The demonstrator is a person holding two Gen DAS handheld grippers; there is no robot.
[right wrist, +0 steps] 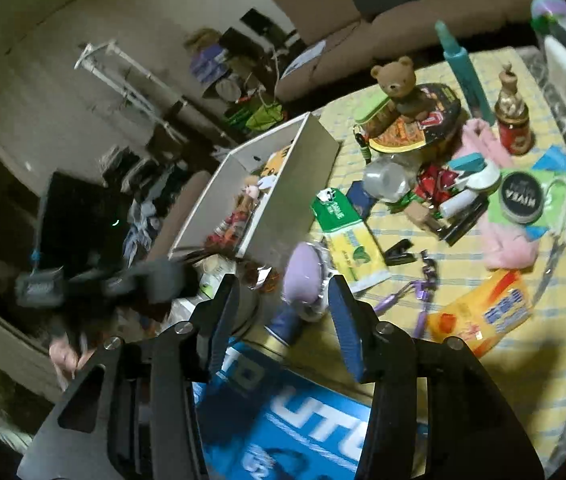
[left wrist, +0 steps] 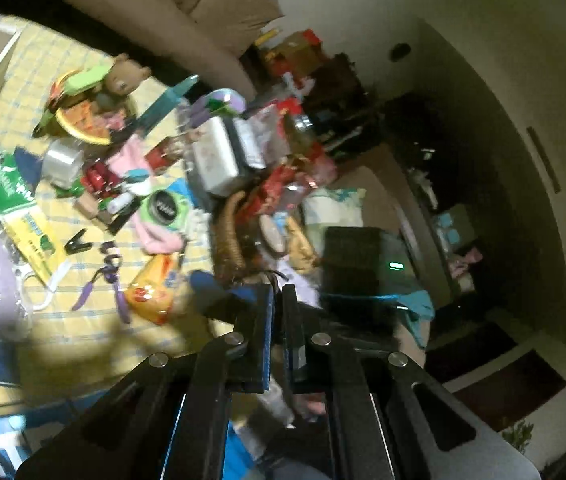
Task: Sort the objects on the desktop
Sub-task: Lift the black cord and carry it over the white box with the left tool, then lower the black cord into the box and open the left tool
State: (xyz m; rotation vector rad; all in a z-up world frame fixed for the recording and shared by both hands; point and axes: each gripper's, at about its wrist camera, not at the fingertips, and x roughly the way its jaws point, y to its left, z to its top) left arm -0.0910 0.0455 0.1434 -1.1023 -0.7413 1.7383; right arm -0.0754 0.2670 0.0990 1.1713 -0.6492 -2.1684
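A yellow checked tablecloth (right wrist: 463,248) holds several scattered objects: a brown bear figure (right wrist: 397,80), a Nivea tin (right wrist: 521,198), a green and yellow packet (right wrist: 347,228), an orange packet (right wrist: 483,312), a purple pouch (right wrist: 303,272) and a black clip (right wrist: 399,252). An open white box (right wrist: 299,184) holds toys. My right gripper (right wrist: 283,308) is open and empty, above the purple pouch at the table's near edge. My left gripper (left wrist: 277,312) is shut with nothing visible between its fingers, off the table's edge, right of the orange packet (left wrist: 151,288).
A blue printed box (right wrist: 303,420) lies under the right gripper. A wicker basket (left wrist: 227,236) and a white tin (left wrist: 215,156) crowd the table's far side. A sofa (left wrist: 143,12) runs behind the table. A dark box with a green light (left wrist: 363,264) stands past the left gripper.
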